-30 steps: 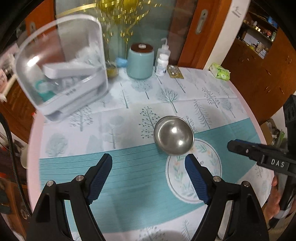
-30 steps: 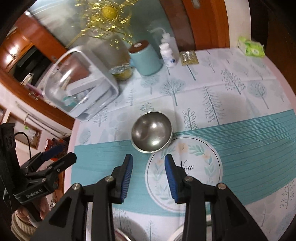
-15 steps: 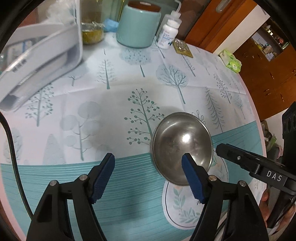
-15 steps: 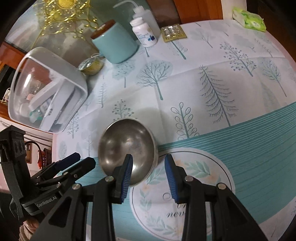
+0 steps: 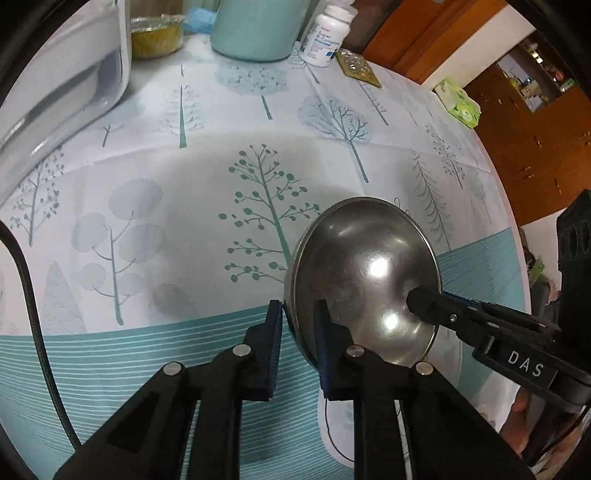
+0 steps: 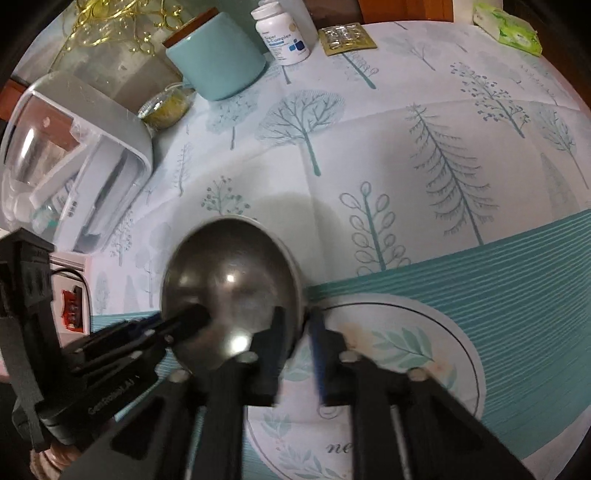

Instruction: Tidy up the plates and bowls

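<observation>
gripping the steel bowl [image 5: 364, 277] from both sides is the step in hand: the left gripper [image 5: 298, 343] has its two blue-padded fingers pinched on the bowl's near-left rim, one finger outside the wall and one inside, and the right gripper [image 6: 295, 343] pinches the opposite rim the same way. in the left wrist view the right gripper's dark fingers reach in from the right and end at the bowl's far wall; in the right wrist view the left gripper comes in from the lower left and bites the rim there. both claws are pressed together on thin metal, with no gap showing at the pads.

the bowl sits on the tree-print tablecloth [image 5: 177, 206], its right edge overlapping the round floral plate [image 6: 436, 354] that lies on the teal striped band (whether the bowl's edge rests on the plate or only hangs over it i cannot tell). behind it, well apart, stand a teal canister [image 6: 218, 62], a white pill bottle [image 6: 282, 35] and a clear-lidded white container [image 6: 74, 158].

as a judgement, the task is at an early stage: the bowl is held but not yet lifted or set anywhere tidy, and the plate is untouched. what is left looks like raising the bowl level between the two hands and placing it, likely centred on the plate. the smooth rim could slip if one hand pulls ahead of the other.
</observation>
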{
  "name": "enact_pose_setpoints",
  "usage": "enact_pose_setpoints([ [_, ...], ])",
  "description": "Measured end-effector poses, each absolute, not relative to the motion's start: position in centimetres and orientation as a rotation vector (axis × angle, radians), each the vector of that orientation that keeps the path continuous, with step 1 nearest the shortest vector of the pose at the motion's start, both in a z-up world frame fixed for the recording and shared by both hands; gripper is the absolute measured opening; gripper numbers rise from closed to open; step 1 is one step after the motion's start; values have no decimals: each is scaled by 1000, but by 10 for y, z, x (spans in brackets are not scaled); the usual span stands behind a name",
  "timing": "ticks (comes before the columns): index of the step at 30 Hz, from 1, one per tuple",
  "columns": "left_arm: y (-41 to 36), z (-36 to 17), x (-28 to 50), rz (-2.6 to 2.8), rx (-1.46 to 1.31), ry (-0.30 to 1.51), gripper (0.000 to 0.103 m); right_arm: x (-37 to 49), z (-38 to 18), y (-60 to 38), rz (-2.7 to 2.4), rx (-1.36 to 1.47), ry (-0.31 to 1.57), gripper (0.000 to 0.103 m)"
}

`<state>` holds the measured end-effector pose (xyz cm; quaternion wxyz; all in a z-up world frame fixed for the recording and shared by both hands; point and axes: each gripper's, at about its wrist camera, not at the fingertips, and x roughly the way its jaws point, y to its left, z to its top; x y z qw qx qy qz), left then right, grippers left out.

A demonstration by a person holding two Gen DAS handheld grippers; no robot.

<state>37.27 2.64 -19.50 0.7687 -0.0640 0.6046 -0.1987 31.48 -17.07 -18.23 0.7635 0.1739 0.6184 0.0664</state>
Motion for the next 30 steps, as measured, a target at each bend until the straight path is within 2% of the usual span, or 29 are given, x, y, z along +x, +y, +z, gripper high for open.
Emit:
enact_pose_setpoints([
  [7, 36, -176, 357, -446, -139, 1295, 12, 300, -163, -173, 179, 411, 1313, 9],
  [16, 59, -119, 316, -441, -145, 1236, 12, 269, -115, -160, 242, 372, 1256, 9],
  [30, 81, -46, 217, -396, -99, 1137, 12, 196, -52, -138, 339, 300, 1180, 9],
])
